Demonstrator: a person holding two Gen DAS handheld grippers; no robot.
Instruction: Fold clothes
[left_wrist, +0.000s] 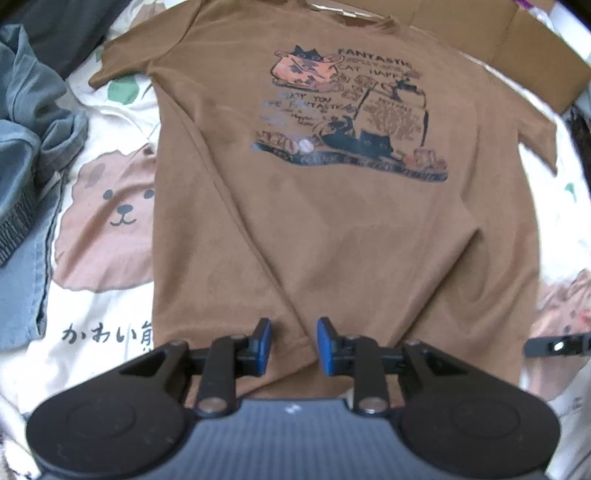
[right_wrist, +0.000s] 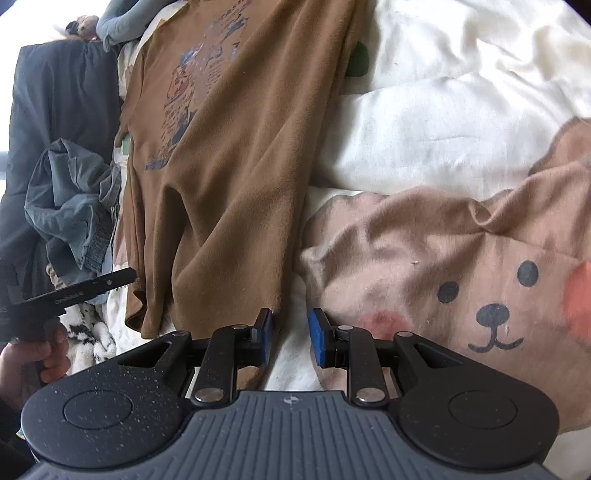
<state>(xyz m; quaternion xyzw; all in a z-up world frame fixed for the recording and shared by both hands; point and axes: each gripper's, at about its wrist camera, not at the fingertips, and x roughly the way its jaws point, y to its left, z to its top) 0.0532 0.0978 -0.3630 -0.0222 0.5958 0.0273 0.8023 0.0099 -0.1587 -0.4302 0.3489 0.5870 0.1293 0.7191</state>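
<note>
A brown T-shirt (left_wrist: 332, 229) with a cat print lies spread flat, print up, on a bear-patterned bedspread (left_wrist: 110, 221). My left gripper (left_wrist: 293, 326) hovers over the middle of the shirt's hem, its blue pads apart, with flat fabric below the gap and nothing pinched. In the right wrist view the same T-shirt (right_wrist: 229, 166) runs up the left half. My right gripper (right_wrist: 290, 319) stands open at the hem's corner, its left pad beside the shirt's edge and white bedspread (right_wrist: 443, 129) in the gap. A hand (right_wrist: 33, 354) holds the left gripper at the far left.
A crumpled blue-grey garment (left_wrist: 33, 147) and a dark one (right_wrist: 62, 110) lie along the shirt's left side. Flattened cardboard (left_wrist: 498, 48) sits beyond the collar. Part of the right gripper (left_wrist: 554, 345) shows at the right edge of the left wrist view.
</note>
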